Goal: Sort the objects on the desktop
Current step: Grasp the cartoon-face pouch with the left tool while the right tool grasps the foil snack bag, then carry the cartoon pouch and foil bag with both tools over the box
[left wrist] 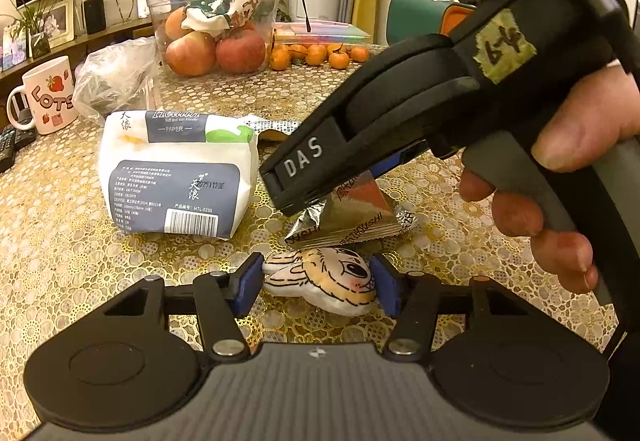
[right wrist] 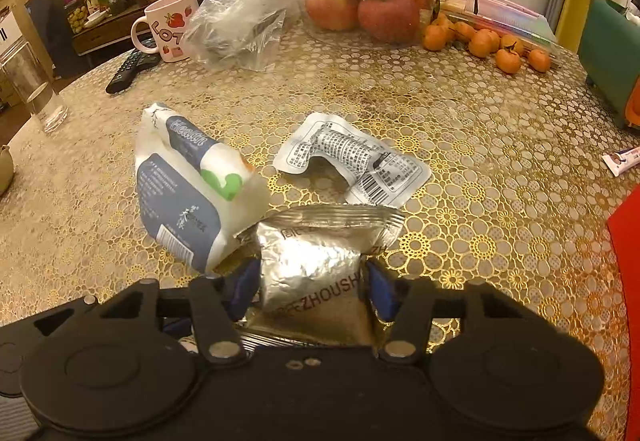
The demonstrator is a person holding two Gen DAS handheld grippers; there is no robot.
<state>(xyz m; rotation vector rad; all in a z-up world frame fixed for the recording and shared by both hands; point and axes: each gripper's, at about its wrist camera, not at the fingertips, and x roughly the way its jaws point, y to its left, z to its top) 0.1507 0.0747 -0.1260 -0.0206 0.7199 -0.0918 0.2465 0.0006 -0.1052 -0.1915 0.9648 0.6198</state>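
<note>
My left gripper (left wrist: 316, 285) has its blue pads on both sides of a small plush cartoon toy (left wrist: 324, 279) lying on the table, closed on it. My right gripper (right wrist: 312, 283) is shut on a silver foil snack packet (right wrist: 316, 273); in the left wrist view the right gripper (left wrist: 296, 201) pinches that packet (left wrist: 352, 221) just behind the toy. A white and blue tissue pack (left wrist: 176, 177) lies to the left; it also shows in the right wrist view (right wrist: 188, 197). A flat white wrapper (right wrist: 352, 161) lies beyond the foil packet.
A clear fruit bin (left wrist: 216, 29) with apples, loose mandarins (left wrist: 316, 55), a plastic bag (left wrist: 116, 77), a pink mug (left wrist: 50, 95) and a remote (right wrist: 132, 71) stand at the back. A green box (right wrist: 608, 57) is at right. The table has a gold lace cloth (right wrist: 480, 169).
</note>
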